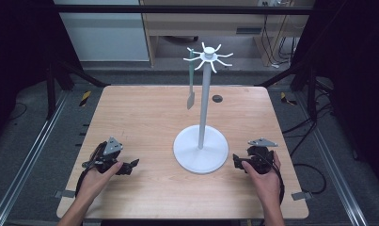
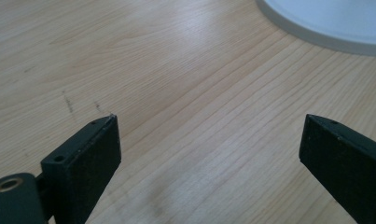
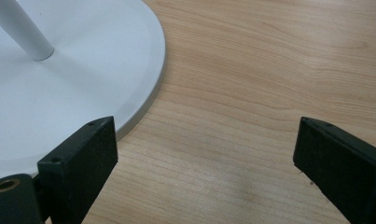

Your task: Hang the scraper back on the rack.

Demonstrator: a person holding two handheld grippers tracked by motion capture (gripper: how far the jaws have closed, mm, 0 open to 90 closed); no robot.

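Observation:
A white stand [image 1: 203, 101] with a round base [image 1: 189, 153] rises from the middle of the wooden table; hooks spread from its top [image 1: 208, 55]. A grey-green spatula [image 1: 191, 82] hangs from a hook on the left side. My left gripper [image 1: 130, 165] rests on the table left of the base, held by a hand, open with bare wood between its jaws [image 2: 209, 135]. My right gripper [image 1: 236, 161] rests right of the base, open too; its left jaw stands over the base's rim [image 3: 148, 100], its right over wood. Nothing is held.
The pole's foot [image 3: 22, 32] shows at the upper left of the right gripper view. A small dark round hole [image 1: 217, 98] sits in the table behind the stand. Black frame struts and cables line both sides of the table; a wooden desk stands beyond.

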